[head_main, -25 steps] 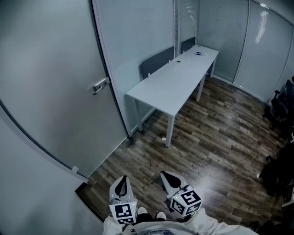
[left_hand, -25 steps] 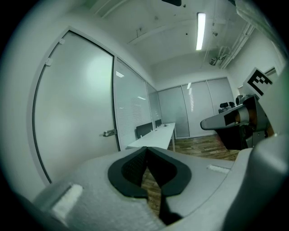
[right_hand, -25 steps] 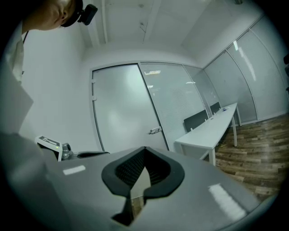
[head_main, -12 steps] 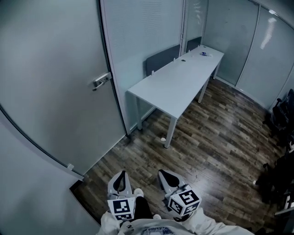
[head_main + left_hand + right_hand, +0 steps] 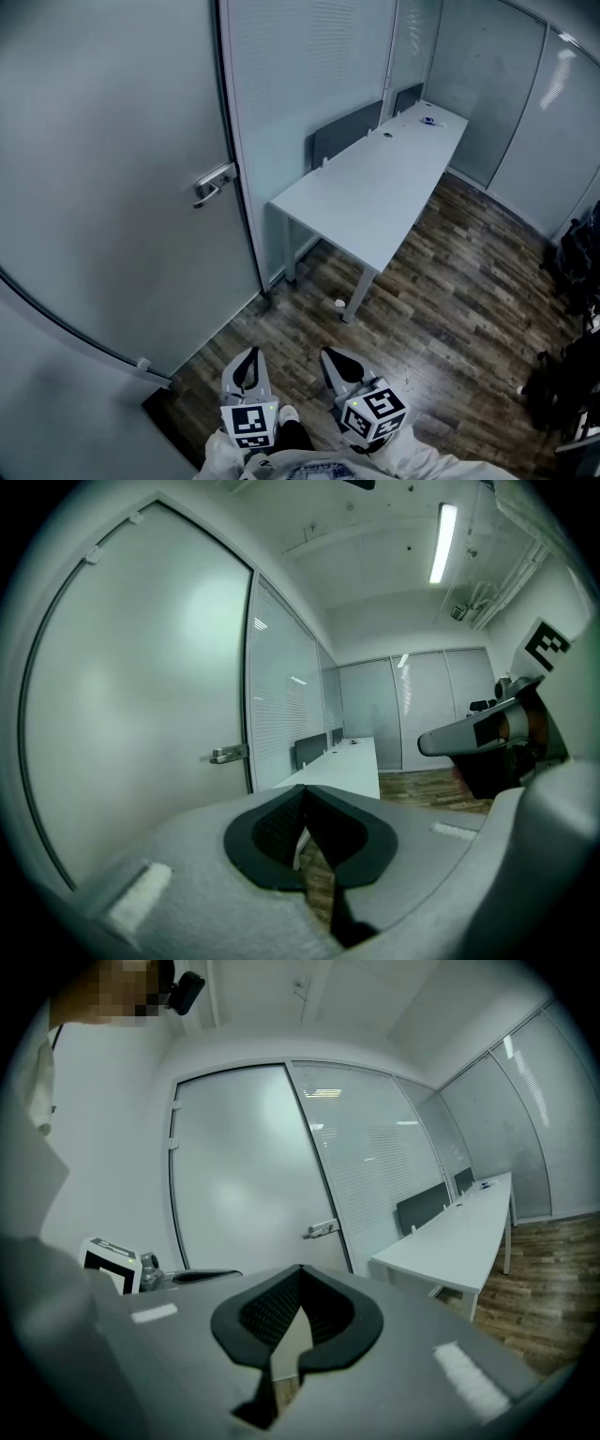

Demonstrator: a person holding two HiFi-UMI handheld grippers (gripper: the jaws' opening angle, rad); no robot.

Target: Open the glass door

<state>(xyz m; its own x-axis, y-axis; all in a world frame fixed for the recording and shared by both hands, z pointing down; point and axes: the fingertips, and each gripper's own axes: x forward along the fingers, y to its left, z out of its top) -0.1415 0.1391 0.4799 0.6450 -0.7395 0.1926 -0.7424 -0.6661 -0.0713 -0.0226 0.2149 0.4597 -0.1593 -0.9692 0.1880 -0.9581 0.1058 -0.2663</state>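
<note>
The frosted glass door (image 5: 112, 187) fills the left of the head view, with a metal lever handle (image 5: 214, 184) on its right edge. The handle also shows in the left gripper view (image 5: 228, 754) and the right gripper view (image 5: 322, 1230). My left gripper (image 5: 247, 360) and right gripper (image 5: 336, 360) sit side by side low in the head view, over the wooden floor and well short of the door. Both point forward, a little downward. The left gripper (image 5: 303, 794) is shut and empty. The right gripper (image 5: 300, 1274) has its tips together with nothing between them.
A long white table (image 5: 375, 187) stands along the glass wall right of the door, backed by a grey panel (image 5: 345, 133). A small white object (image 5: 339, 303) lies by its leg. Dark chairs (image 5: 574, 246) crowd the right edge. Glass partitions (image 5: 497, 84) close the far side.
The door and its handle have come closer and shifted right in the head view, as has the table. Both grippers keep their place low in the view, still shut.
</note>
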